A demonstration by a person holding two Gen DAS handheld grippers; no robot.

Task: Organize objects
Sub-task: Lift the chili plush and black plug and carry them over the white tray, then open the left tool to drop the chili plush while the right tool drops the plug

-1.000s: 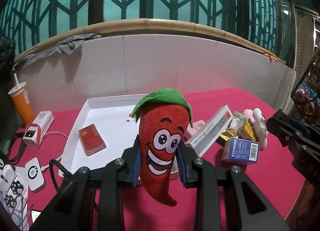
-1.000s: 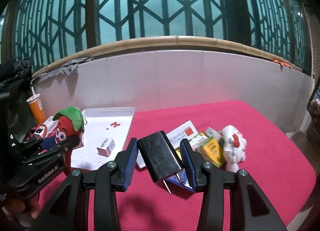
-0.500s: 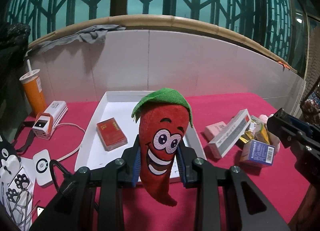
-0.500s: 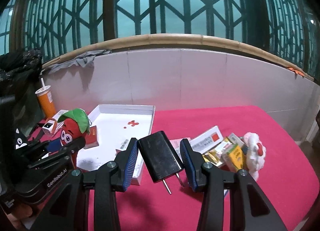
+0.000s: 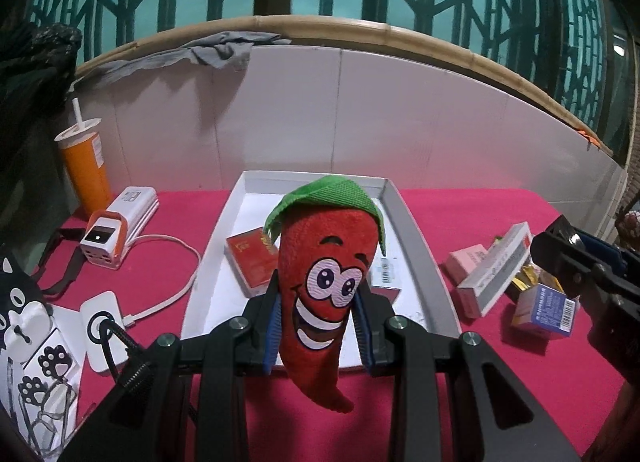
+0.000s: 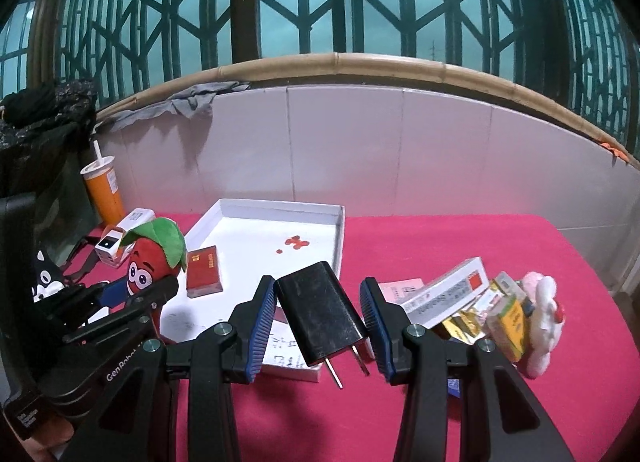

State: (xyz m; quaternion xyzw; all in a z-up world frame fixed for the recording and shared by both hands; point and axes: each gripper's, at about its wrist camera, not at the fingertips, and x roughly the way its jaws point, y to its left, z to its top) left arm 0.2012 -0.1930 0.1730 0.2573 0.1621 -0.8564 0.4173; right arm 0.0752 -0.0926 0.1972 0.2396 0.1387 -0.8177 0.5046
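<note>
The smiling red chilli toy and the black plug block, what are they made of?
The red chilli toy looks like fuzzy plush fabric with a woven green cloth cap. The black plug block seems hard, slightly scuffed matte plastic, with two bare metal prongs.

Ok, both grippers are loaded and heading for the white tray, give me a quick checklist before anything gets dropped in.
1. Left gripper clamped on the chili toy: ok.
2. Right gripper holding the black charger: ok, though it sits tilted with prongs pointing down.
3. Free floor in the white tray: ok, far half is bare.
4. Red box already inside the tray: ok.
5. Grippers clear of each other: ok.
6. Toy directly above the tray: cannot tell.
</note>
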